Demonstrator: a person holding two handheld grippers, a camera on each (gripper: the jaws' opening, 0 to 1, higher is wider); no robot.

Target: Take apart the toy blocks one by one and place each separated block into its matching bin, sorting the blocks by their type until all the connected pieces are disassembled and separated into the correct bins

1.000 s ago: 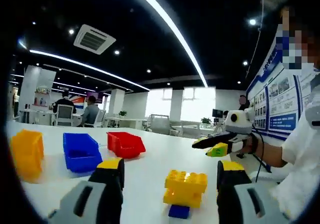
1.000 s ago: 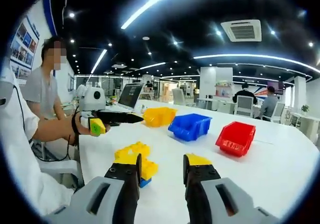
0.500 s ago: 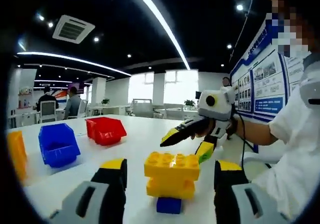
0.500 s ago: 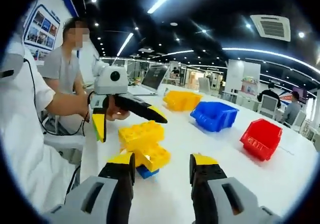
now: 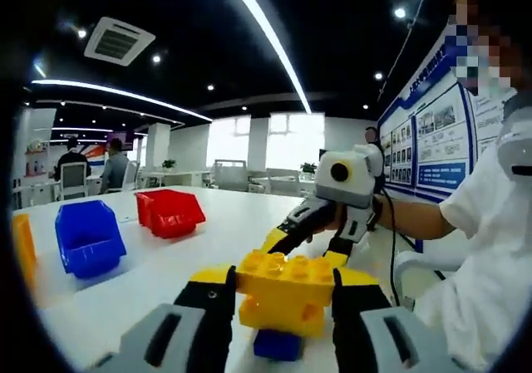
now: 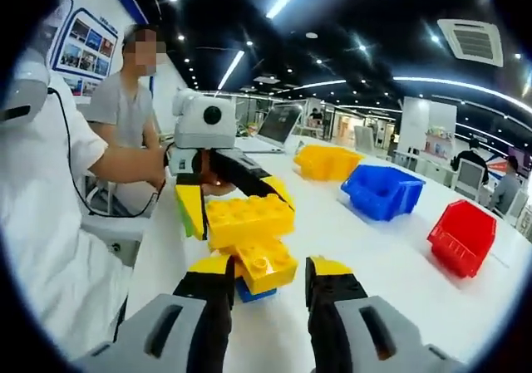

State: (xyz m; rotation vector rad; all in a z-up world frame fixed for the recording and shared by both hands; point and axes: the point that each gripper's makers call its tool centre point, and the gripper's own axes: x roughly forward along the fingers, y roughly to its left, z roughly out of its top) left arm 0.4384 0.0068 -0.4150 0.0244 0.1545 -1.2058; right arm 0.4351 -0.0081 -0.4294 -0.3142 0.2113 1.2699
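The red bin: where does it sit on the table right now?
In the left gripper view the red bin sits left of centre on the white table, just right of the blue bin; the block stack is nearer the camera.

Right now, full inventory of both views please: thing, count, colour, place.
block stack: 1; two yellow blocks over a small blue one; on the table, between both grippers
red bin: 1; red; on the table
blue bin: 1; blue; beside the red bin
yellow bin: 1; yellow; beyond the blue bin
table: 1; white
laptop: 1; far table end
left gripper: 1; black, yellow tips; jaws flanking the top yellow block
right gripper: 1; same; jaws flanking the lower yellow block
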